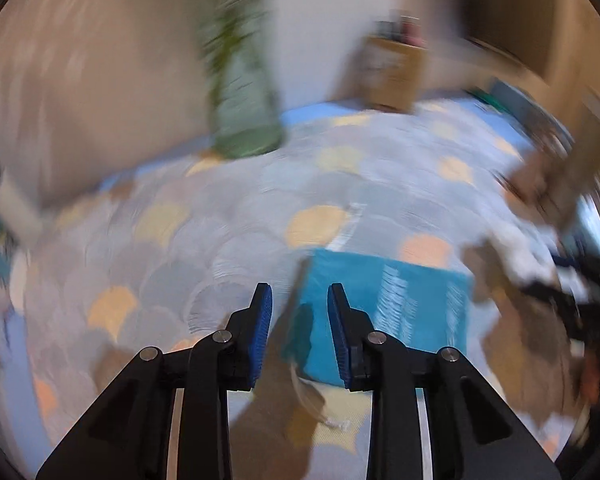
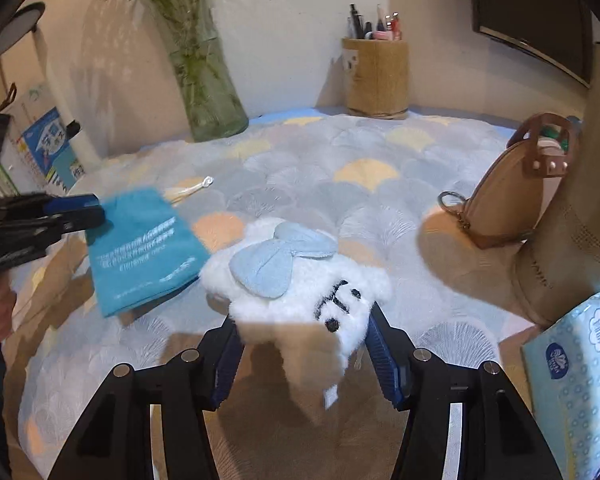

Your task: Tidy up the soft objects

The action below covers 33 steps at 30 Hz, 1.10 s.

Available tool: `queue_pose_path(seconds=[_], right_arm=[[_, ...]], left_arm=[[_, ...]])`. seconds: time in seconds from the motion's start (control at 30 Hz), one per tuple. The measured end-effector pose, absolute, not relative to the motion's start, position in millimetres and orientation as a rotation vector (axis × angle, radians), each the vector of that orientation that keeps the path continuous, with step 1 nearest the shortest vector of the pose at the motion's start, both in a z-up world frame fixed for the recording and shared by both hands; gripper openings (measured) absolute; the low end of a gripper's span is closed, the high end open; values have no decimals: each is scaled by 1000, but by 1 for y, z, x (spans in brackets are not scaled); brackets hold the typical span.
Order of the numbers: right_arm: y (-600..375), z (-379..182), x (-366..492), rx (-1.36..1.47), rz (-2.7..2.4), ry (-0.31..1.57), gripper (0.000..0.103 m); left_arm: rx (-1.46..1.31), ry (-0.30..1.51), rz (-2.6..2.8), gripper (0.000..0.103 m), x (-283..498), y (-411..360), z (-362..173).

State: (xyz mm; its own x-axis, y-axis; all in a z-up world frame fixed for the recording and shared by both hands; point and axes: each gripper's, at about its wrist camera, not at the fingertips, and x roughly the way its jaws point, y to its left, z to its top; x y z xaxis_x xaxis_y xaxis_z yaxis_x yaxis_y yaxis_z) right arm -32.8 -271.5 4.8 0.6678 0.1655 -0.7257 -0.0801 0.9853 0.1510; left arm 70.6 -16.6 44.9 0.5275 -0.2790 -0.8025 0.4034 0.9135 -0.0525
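My right gripper (image 2: pixel 302 316) is shut on a white fluffy plush (image 2: pixel 300 280) with a pale blue bow; the plush hangs just above the scallop-patterned mat (image 2: pixel 340 152), with its shadow beneath. A flat teal pouch (image 2: pixel 140 248) with white print lies left of the plush. In the right wrist view my left gripper (image 2: pixel 96 206) is by the pouch's far left corner. In the blurred left wrist view the left gripper (image 1: pixel 300 292) stands slightly open, with nothing between its blue pads, and the teal pouch (image 1: pixel 380 312) lies just beyond and to the right.
A glass vase (image 2: pixel 208 92) of green stems and a woven pen holder (image 2: pixel 376 76) stand at the back. A brown bag (image 2: pixel 508 196) leans at the right beside a tall beige fabric thing (image 2: pixel 560 240). A tissue pack (image 2: pixel 576 360) is at the near right, books (image 2: pixel 48 148) at the left.
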Motion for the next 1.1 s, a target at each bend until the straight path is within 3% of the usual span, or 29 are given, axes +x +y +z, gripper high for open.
queue_pose_path(seconds=[0.3, 0.33, 0.37, 0.4, 0.43, 0.67, 0.77, 0.83, 1.1], right_arm=[[-280, 2, -29, 148, 152, 839, 59], [-279, 2, -29, 142, 151, 840, 59], [-277, 3, -30, 134, 152, 840, 59], [-276, 3, -30, 125, 154, 838, 59], [-275, 3, -31, 118, 156, 834, 59], [-275, 4, -33, 120, 174, 824, 59], [-276, 4, -32, 125, 157, 825, 60], [-276, 4, -33, 117, 123, 822, 66], [-274, -2, -28, 87, 30, 862, 66]], left_arm=[[-182, 1107, -440, 31, 33, 21, 30], [-192, 1131, -467, 45, 26, 14, 26], [-195, 1150, -473, 71, 22, 8, 22], [-197, 1163, -466, 81, 19, 1, 18], [-202, 1167, -456, 85, 17, -6, 13], [-181, 1094, -454, 88, 49, -56, 12], [-128, 1073, -459, 99, 70, -83, 10], [-119, 1068, -491, 102, 81, -95, 11], [230, 1003, -388, 100, 75, -155, 1]])
